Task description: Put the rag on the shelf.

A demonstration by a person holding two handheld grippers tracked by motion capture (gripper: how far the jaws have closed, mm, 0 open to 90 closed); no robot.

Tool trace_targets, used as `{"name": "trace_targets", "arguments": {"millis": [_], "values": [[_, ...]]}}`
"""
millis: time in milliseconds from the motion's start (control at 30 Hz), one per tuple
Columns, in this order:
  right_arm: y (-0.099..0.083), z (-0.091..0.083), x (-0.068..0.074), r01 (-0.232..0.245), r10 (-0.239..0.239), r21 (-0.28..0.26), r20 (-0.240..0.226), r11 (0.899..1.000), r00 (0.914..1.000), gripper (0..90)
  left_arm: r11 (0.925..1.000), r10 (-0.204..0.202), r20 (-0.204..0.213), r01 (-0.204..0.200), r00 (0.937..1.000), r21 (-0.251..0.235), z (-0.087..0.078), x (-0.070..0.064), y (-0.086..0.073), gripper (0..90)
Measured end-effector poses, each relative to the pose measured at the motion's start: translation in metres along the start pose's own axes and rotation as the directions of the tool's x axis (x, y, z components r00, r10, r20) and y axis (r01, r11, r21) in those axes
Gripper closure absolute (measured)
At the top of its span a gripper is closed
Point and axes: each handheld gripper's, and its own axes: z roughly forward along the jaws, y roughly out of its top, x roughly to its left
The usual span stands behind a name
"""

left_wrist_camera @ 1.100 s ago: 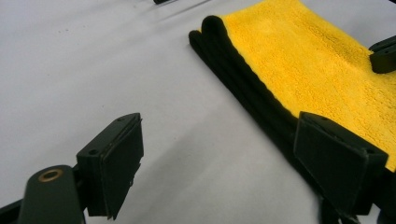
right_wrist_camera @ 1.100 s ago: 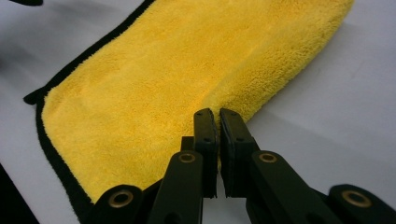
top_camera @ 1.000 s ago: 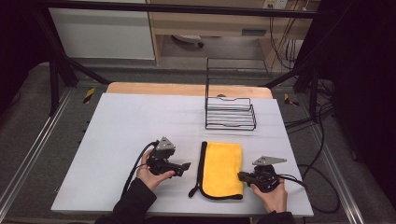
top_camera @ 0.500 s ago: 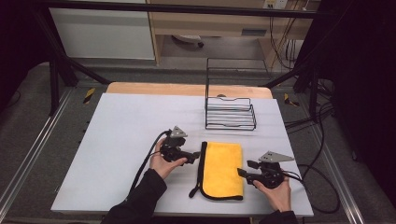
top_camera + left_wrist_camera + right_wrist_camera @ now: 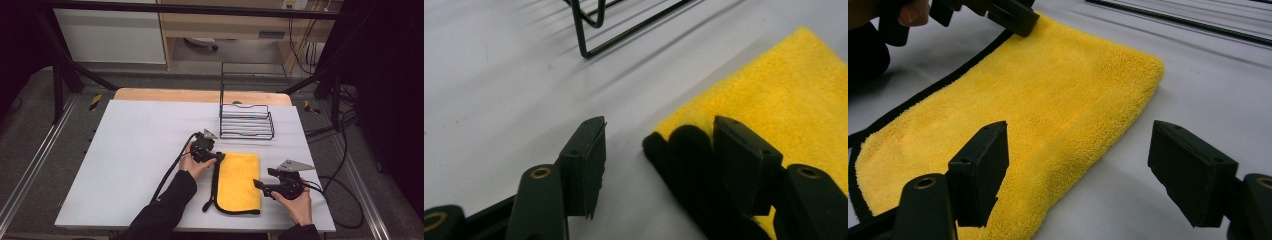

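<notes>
A folded yellow cloth point(image 5: 240, 182) with black edging lies on the white table point(image 5: 140, 150). My left gripper point(image 5: 219, 156) is at the cloth's far left corner, open. In the left gripper view its jaws point(image 5: 664, 160) straddle the black-edged corner point(image 5: 679, 150), with the yellow cloth point(image 5: 784, 100) beyond the right jaw. My right gripper point(image 5: 258, 185) sits low at the cloth's right edge, open. In the right gripper view the gripper point(image 5: 1085, 172) spans the cloth's folded edge point(image 5: 1048, 100), and the left gripper point(image 5: 1008, 12) shows at the far corner.
A black wire rack point(image 5: 247, 122) stands just beyond the cloth, its foot point(image 5: 589, 30) close ahead of the left gripper. Cables trail from both grippers. A wooden strip point(image 5: 200, 95) runs along the table's far edge.
My left gripper has moved right and away from me, up to the cloth's far left corner. The right gripper has stayed almost still.
</notes>
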Motion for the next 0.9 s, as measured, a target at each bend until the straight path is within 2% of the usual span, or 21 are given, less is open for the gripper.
{"name": "trace_targets", "arguments": {"millis": [133, 267, 333, 567, 633, 900], "values": [[0.0, 0.001, -0.001, 0.005, -0.005, 0.003, -0.001, 1.0, 1.0, 23.8, 0.9997, -0.024, 0.032, 0.023, 0.9992, 0.008, 0.004, 0.005, -0.002, 42.4], [0.001, 0.002, -0.001, 0.007, -0.007, -0.001, -0.002, 1.0, 1.0, 23.6, 0.9998, -0.019, 0.043, 0.019, 0.9989, -0.004, 0.006, 0.005, -0.002, 47.2], [0.001, 0.002, -0.001, 0.005, -0.005, -0.001, -0.001, 1.0, 1.0, 23.5, 0.9997, -0.021, 0.057, 0.022, 0.9981, -0.007, 0.007, 0.004, -0.002, 52.3], [0.003, 0.004, -0.002, -0.001, 0.001, -0.002, -0.006, 1.0, 1.0, 22.0, 0.9998, -0.018, 0.062, 0.018, 0.9979, -0.005, 0.01, 0.005, 0.0, 55.9], [0.004, 0.006, -0.003, -0.004, 0.004, -0.004, -0.004, 1.0, 1.0, 20.8, 0.9998, -0.017, 0.083, 0.018, 0.9964, 0.0, 0.01, 0.004, 0.0, 65.1], [0.01, 0.012, -0.009, -0.009, 0.009, -0.002, 0.007, 1.0, 0.9999, 17.5, 0.9999, -0.007, 0.075, 0.006, 0.9972, 0.009, 0.009, -0.001, 0.0, 73.9]]}}
